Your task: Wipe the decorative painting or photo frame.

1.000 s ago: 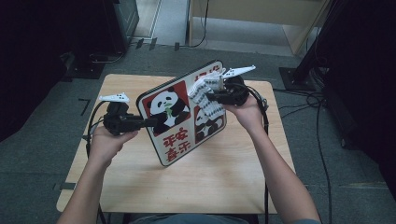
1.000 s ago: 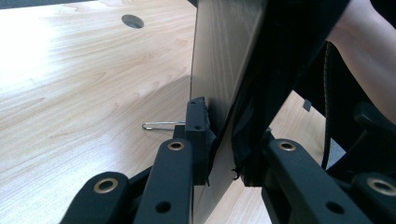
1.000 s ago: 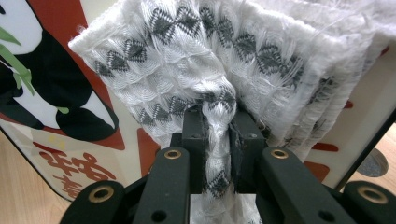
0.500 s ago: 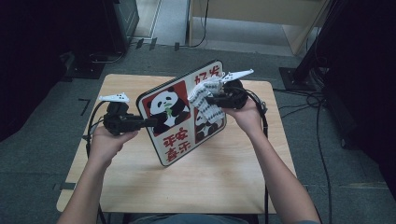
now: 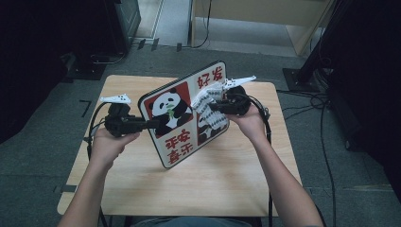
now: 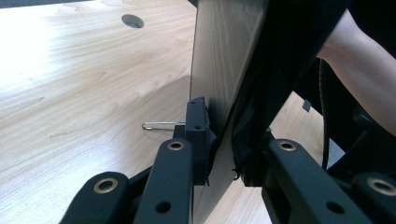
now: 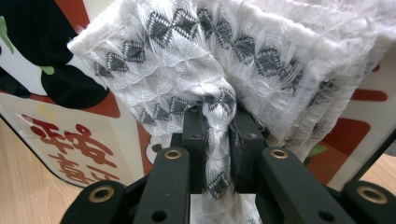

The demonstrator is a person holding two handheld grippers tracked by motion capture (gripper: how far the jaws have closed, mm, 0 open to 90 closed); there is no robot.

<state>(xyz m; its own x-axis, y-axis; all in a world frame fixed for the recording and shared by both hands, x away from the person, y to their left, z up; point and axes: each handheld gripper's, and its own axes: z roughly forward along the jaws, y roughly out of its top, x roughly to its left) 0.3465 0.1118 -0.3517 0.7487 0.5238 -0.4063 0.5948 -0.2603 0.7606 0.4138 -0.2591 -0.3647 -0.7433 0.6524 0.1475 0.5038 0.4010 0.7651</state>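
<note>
Jaws of the left gripper are clamped on the left edge of the panda board; in the left gripper view the two black pads pinch the thin panel edge-on. Right gripper has its jaws closed tight on a pinch of the white knitted cloth with grey diamond pattern, fabric bunched between the pads in the right gripper view. Left hand sits low at the table's left side, forearm coming up from the bottom edge, gripper pointing level toward the right. Right hand is raised at the board's right side, wrist bent, gripper pointing left at the board face. Board stands tilted on its lower edge on the wooden table, printed face toward the person, roughly table centre. Cloth hangs against the board's right half, touching the printed face. Counts: one board, one cloth, two grippers, two hands, one table. Board print has two panda panels and two panels of red characters. One small metal clip or wire lies on the tabletop just beside the left jaws, can't tell what exactly.
</note>
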